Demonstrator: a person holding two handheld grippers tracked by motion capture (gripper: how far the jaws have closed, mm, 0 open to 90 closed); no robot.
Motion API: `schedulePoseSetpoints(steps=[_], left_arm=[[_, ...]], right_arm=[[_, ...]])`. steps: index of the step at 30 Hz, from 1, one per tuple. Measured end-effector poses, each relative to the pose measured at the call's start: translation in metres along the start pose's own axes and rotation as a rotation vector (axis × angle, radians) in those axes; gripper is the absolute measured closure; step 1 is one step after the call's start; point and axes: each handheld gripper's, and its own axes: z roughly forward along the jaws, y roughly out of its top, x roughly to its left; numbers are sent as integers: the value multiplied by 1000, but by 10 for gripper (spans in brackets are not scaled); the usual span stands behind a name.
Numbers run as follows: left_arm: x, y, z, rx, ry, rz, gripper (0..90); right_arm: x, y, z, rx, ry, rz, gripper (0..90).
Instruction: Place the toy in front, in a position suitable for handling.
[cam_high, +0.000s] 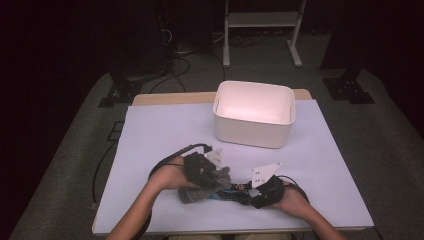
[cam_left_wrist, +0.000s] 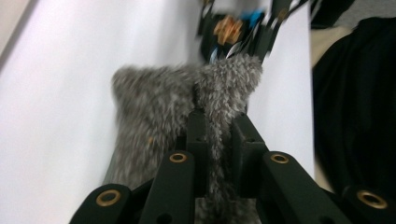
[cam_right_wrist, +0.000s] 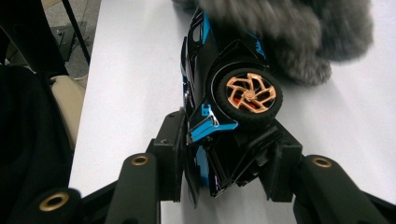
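A grey fuzzy cloth lies on the white table sheet and partly covers a black and blue toy car with a gold-spoked wheel. My left gripper is shut on a fold of the cloth, fur squeezed between its jaws. My right gripper is shut on the rear of the toy car, which lies on its side. In the high view the left gripper and the right gripper sit close together near the table's front edge, with the grey cloth between them.
A white rectangular bin stands at the back of the table, right of centre. A white frame and cables sit on the floor beyond. The person's dark clothing is close to the table's near edge.
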Motion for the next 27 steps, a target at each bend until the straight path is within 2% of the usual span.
schedulePoseSetpoints(steps=[2, 3, 4, 5, 6, 8, 9, 11, 12, 15, 18, 21, 24, 27], left_arm=[[0, -4, -3, 7, 12, -5, 792], [1, -13, -10, 28, 41, -13, 792], [1, -13, -10, 28, 41, -13, 793], [2, -23, -15, 36, 53, -35, 793], [2, -23, -15, 36, 53, -35, 793], [3, -29, -17, 4, 34, -57, 793], [4, -32, -17, -30, 12, -75, 793], [5, -33, -18, -41, 6, -77, 793], [6, -30, -16, -64, -15, -73, 793], [6, -20, -13, -77, -33, -60, 793], [6, -9, -8, -60, -30, -41, 793], [8, 2, -4, -63, -39, -26, 793], [11, 7, -2, -51, -32, -23, 793], [14, 9, -1, -54, -33, -29, 793]], right_arm=[[0, 0, 0, 0, 0, -1, 560], [0, 0, 0, 1, 0, 0, 559], [0, 0, 0, 2, 1, 0, 559], [0, 0, 0, 3, 2, 1, 559], [0, 0, 0, 3, 2, 1, 559], [-1, 1, 0, 4, 2, 2, 559], [-1, 1, 0, 9, 3, 4, 559], [-1, 2, 0, 11, 4, 8, 558], [-1, 3, 0, 18, 7, 6, 555], [-2, 5, 0, 29, 7, 3, 532], [-4, 9, 2, 39, 16, -10, 517], [-6, 16, 1, 34, 32, -27, 547], [-11, 22, 1, 63, 31, -58, 553], [-13, 24, 1, 62, 20, -63, 557]])
